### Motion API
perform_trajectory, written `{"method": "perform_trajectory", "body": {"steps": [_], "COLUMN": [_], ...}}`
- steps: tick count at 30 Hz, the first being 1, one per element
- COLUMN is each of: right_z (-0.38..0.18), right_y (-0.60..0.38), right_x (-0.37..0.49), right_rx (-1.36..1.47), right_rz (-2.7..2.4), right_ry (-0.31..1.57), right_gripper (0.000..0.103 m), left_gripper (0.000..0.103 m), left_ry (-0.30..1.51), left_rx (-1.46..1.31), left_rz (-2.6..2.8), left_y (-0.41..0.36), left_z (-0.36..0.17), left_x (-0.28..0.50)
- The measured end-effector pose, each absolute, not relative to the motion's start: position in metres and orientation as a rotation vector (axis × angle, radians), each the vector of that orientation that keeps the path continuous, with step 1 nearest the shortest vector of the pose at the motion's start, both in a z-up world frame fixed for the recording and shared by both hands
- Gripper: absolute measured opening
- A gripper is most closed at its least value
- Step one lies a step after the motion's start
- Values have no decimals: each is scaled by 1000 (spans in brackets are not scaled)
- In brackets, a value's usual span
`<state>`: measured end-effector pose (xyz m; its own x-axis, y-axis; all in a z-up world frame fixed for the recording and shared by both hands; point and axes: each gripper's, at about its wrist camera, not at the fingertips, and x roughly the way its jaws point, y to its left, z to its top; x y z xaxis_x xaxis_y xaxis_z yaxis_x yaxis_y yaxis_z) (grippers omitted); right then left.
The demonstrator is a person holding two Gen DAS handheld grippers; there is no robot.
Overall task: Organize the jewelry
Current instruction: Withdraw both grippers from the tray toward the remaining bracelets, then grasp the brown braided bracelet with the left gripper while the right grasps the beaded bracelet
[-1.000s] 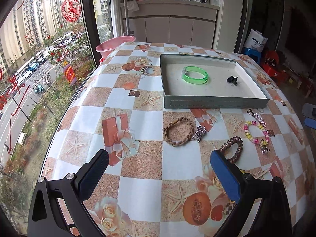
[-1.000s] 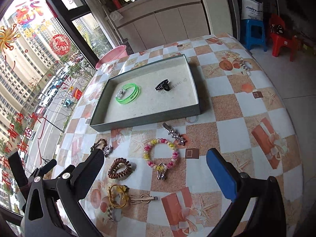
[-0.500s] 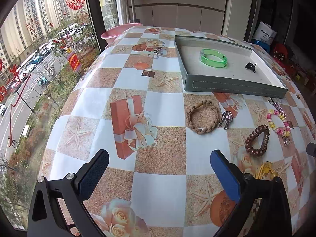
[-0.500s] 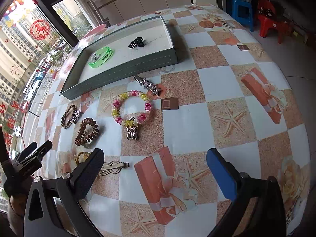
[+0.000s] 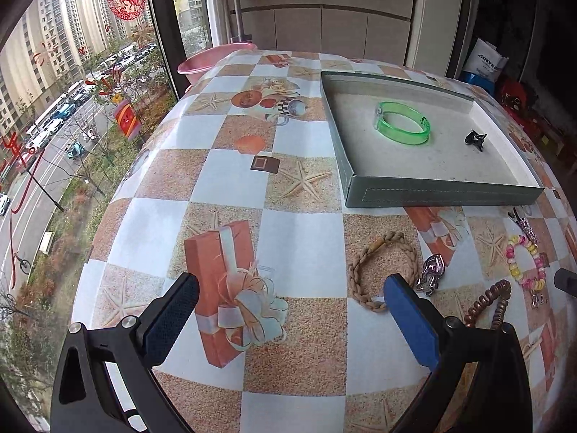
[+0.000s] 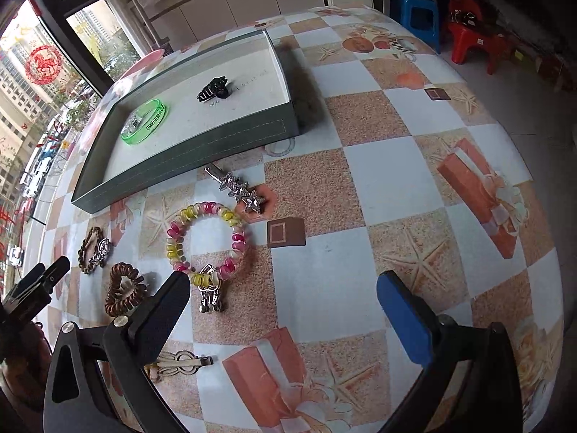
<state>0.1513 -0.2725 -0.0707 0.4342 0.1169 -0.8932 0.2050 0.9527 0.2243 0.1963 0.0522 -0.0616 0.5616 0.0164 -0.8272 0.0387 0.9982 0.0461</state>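
Note:
A grey tray (image 5: 443,190) (image 6: 187,151) holds a green bangle (image 5: 403,127) (image 6: 145,121) and a black claw clip (image 5: 475,139) (image 6: 213,88). In front of it on the table lie a braided brown bracelet (image 5: 380,270) (image 6: 90,244), a brown spiral hair tie (image 5: 490,303) (image 6: 122,290), a pink and yellow bead bracelet (image 6: 207,240) (image 5: 523,259), a silver star clip (image 6: 236,189) and a gold hair clip (image 6: 180,362). My left gripper (image 5: 288,319) is open and empty, just left of the braided bracelet. My right gripper (image 6: 283,319) is open and empty, low over the table beside the bead bracelet.
A pink basin (image 5: 212,58) stands past the table's far left edge by the window. A blue stool (image 6: 414,18) and a red stool (image 6: 479,43) stand on the floor to the right. The left gripper's fingers (image 6: 32,285) show at the right wrist view's left edge.
Both grippers have moved lower and closer to the table. The left one shifted left, so the jewelry sits further right in its view. The right one neared the bead bracelet.

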Motion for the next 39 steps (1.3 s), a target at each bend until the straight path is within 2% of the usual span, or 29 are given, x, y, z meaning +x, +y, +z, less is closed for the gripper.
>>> {"method": "perform_trajectory", "body": {"steps": [7, 12, 13, 18, 25, 27, 29, 30, 32, 33, 39], "right_z": [-77, -84, -84, -83, -77, -76, -75, -75, -75, -75, -65], "right_y": [-259, -247, -245, -237, -224, -219, -216, -214, -214, -214, -224], "right_x": [172, 181, 181, 180, 176, 177, 176, 176, 175, 174, 169], "right_rx": [241, 147, 123, 47, 11, 1, -8, -13, -14, -11, 27], "right_rz": [-65, -75, -79, -70, -18, -1, 10, 12, 18, 18, 23], "right_ry": [1140, 1157, 1157, 1148, 1142, 1143, 1144, 1144, 1145, 1145, 1117], "right_gripper": [103, 99, 95, 83, 54, 42, 24, 21, 11, 11, 10], "left_gripper": [103, 93, 90, 90, 90, 82, 67, 62, 26, 19, 19], "left_ry": [987, 1030, 1040, 1017, 1016, 1022, 1025, 1025, 1035, 1037, 1022], "left_rx": [67, 106, 119, 153, 190, 176, 183, 194, 201, 213, 141], "left_rz": [-38, -45, -53, -80, -90, -111, -138, -156, -206, -209, -224], "left_y": [45, 34, 31, 20, 12, 11, 7, 3, -3, -6, 2], "left_z": [-67, -78, -81, -81, -79, -79, -77, -77, -76, -76, -71], "left_x": [213, 222, 223, 219, 214, 213, 209, 208, 206, 205, 196]}}
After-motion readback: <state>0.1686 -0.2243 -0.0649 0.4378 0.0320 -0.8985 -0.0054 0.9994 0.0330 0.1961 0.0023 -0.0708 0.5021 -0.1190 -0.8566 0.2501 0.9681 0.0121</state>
